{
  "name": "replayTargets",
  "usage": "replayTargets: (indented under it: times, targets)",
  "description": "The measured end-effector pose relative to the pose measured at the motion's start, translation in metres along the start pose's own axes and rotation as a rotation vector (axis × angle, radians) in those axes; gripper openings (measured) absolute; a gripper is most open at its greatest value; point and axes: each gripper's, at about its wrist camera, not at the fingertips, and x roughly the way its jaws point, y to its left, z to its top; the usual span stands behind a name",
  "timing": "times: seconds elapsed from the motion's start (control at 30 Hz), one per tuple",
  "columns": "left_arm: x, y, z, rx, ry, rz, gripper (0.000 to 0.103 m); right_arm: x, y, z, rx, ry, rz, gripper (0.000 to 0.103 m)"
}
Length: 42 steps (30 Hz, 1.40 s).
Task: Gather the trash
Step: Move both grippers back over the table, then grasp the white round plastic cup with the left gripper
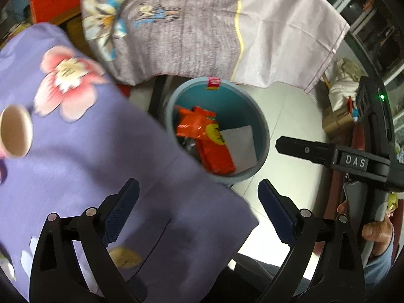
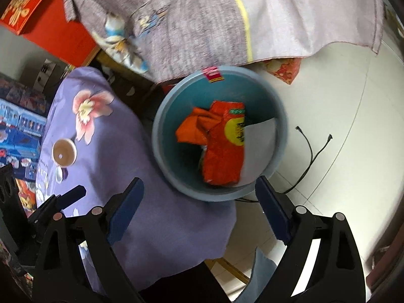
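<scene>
A blue-grey waste bin (image 1: 265, 136) (image 2: 157, 136) stands on the floor beside a table draped in a purple flowered cloth (image 1: 83, 176) (image 2: 151, 217). Inside the bin lie an orange snack wrapper (image 1: 209, 139) (image 2: 222, 149) and a white sheet of paper (image 1: 241, 146) (image 2: 261, 144). My left gripper (image 1: 199, 194) is open and empty over the cloth's edge, just short of the bin. My right gripper (image 2: 199, 184) is open and empty above the bin's near rim. A brown round cup or lid (image 1: 16, 133) (image 2: 64, 151) rests on the cloth to the left.
A grey flowered cloth (image 1: 189, 25) (image 2: 202, 20) hangs over furniture behind the bin. A black cable (image 2: 311, 156) lies on the white floor to the right. Cardboard and bags (image 1: 341, 96) sit far right. A hand (image 1: 376, 229) holds the other gripper's handle.
</scene>
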Motion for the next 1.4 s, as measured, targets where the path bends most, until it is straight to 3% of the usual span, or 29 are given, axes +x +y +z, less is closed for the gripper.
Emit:
replayTargets:
  times: [0.63, 1.07, 1.4]
  targets:
    - [-0.092, 0.093, -0.119, -0.112, -0.092, 0.102, 0.095, 0.026, 0.134, -0.079, -0.208, 0.107, 0.039, 0.086]
    - [-0.138, 0.173, -0.233, -0.230, -0.134, 0.211, 0.095, 0.055, 0.221, -0.151, -0.389, 0.209, 0.048, 0.086]
    - [-0.137, 0.190, -0.263, -0.241, -0.119, 0.279, 0.095, 0.072, 0.258, -0.184, -0.455, 0.279, 0.068, 0.086]
